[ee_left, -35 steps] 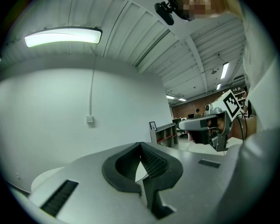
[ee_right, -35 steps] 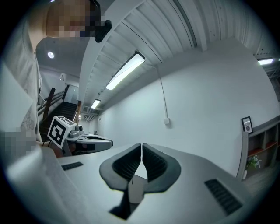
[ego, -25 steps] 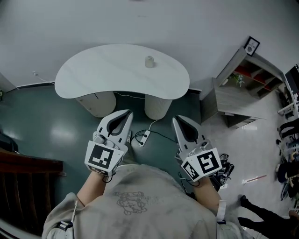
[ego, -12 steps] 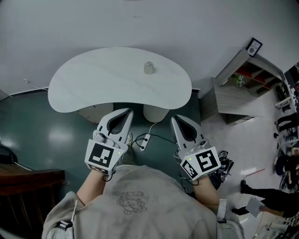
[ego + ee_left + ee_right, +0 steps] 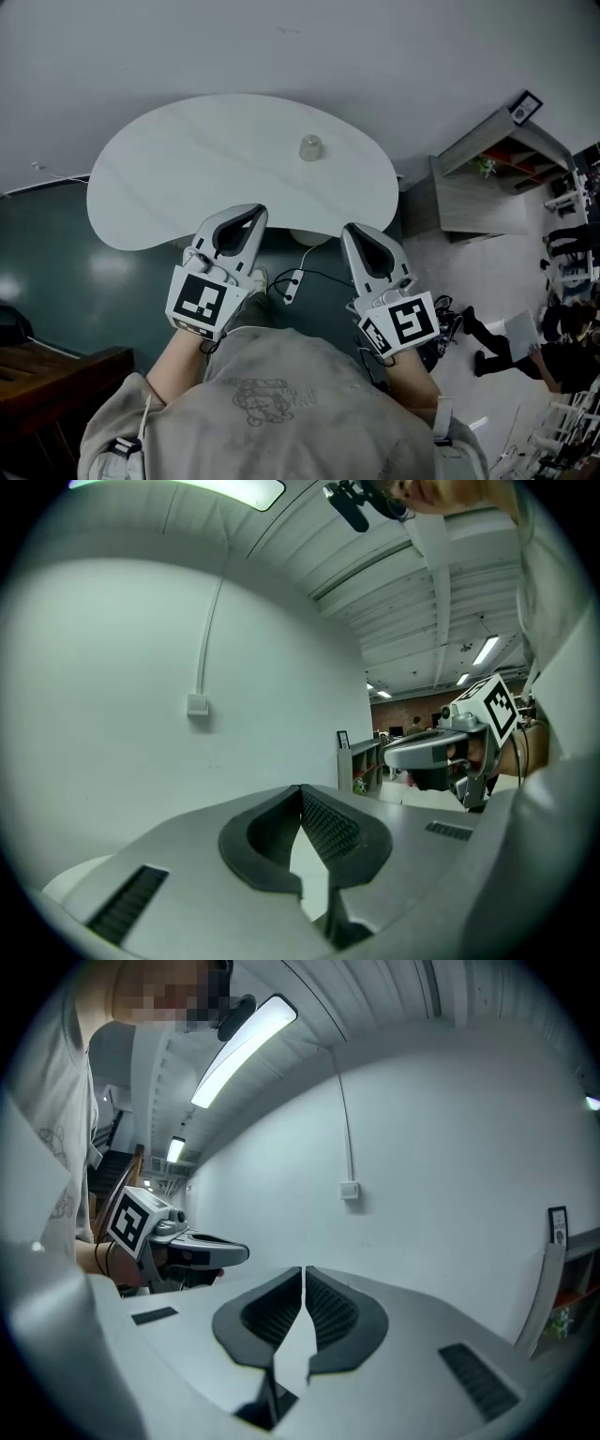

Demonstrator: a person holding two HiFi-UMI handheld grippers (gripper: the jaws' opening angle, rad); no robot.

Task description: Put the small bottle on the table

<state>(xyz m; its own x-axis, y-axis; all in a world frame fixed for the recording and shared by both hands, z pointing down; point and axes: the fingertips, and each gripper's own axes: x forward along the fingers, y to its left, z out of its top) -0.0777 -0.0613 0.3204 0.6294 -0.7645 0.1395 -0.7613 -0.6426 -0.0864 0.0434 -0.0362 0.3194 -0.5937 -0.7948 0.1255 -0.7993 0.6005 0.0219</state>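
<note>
Left gripper (image 5: 251, 214) and right gripper (image 5: 354, 231) in the head view both hang close in front of the person's chest, near the 6 o'clock edge of the white table (image 5: 178, 173). The small bottle (image 5: 310, 147) stands upright on the tabletop, around 1 o'clock from the table's middle and well apart from both grippers.

Left gripper view: jaws pressed together with nothing between them, just bare wall ahead.

Right gripper view: same deal, jaws together and empty.

So my read is the job's basically finished. The bottle's on the table, nobody's holding it, and I don't see anything left to do except maybe backing off.
</note>
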